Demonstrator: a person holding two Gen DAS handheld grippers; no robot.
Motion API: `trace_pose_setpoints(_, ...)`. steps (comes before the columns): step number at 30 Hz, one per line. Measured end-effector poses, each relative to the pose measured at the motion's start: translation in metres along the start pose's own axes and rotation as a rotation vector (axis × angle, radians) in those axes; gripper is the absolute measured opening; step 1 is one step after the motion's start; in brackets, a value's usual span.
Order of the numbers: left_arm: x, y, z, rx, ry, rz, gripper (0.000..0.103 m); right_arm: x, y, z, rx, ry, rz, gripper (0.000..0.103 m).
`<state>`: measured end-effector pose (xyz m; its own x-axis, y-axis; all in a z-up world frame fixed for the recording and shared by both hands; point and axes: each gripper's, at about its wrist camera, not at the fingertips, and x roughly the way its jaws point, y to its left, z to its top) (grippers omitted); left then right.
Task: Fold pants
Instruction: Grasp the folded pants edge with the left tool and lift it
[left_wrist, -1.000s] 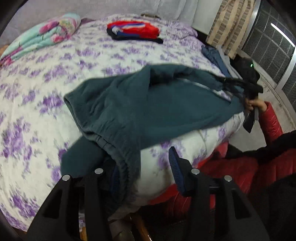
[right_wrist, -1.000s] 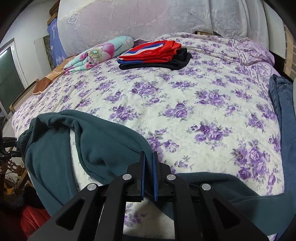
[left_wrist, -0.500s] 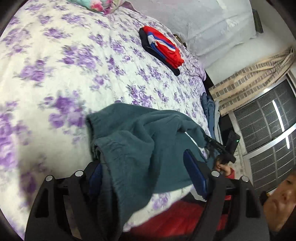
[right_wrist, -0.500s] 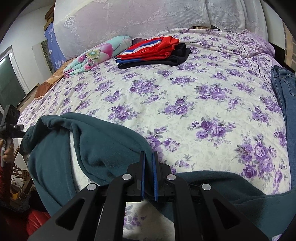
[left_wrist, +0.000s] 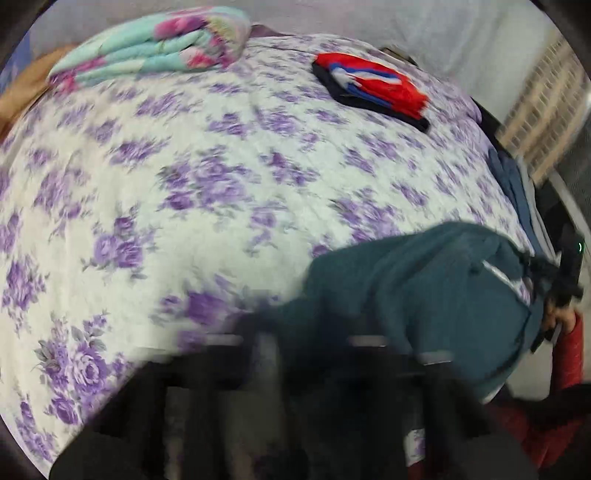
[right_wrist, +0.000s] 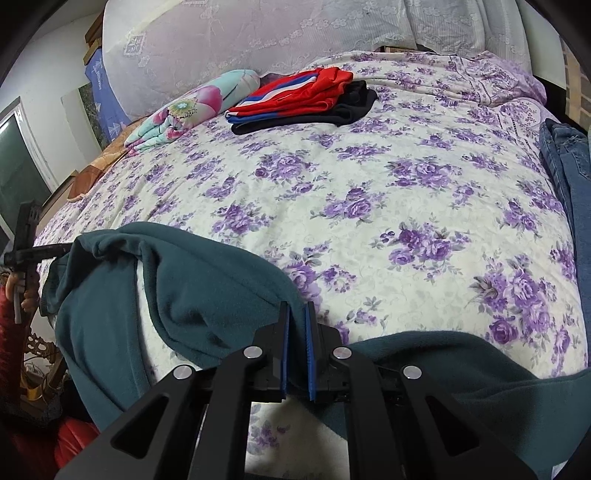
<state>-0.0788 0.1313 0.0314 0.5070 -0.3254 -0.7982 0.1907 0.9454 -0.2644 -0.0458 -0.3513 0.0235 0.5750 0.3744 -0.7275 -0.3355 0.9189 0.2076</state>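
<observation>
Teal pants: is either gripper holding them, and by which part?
The right gripper pinches a fold of the teal pants at the bed's near edge. The left gripper is closing on their far end; contact is blurred.

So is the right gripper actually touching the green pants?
Touching. The right wrist view shows the right gripper with its blue pads pinched on a fold of the green pants.

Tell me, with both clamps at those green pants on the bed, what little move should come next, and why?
Probably let the left gripper finish closing on the teal pants, then lift that end across. The right gripper is already shut on a fold of them, and much of the fabric hangs bunched over the edge of the floral bedspread. The left wrist view is blurred, so its hold is unclear.
</observation>
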Motion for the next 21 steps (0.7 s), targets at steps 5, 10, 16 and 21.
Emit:
trace_pose_setpoints(5,-0.029,-0.022,0.016,0.087,-0.147,0.082,0.016,-0.007,0.000,0.024,-0.029,-0.052,-0.050,0.008)
trace_pose_setpoints(10,-0.039,0.012,0.092,-0.018,-0.252,0.125,0.016,-0.010,-0.015,0.096,-0.029,-0.131,-0.151,0.003)
trace_pose_setpoints(16,-0.014,0.056,0.165,-0.142,-0.291,0.158,0.016,0.027,-0.035,0.144,0.058,-0.035,0.016,0.007)
trace_pose_setpoints(21,0.049,0.081,0.174,-0.170,-0.184,0.150,0.016,0.048,0.000,0.102,-0.055,0.054,0.088,0.038)
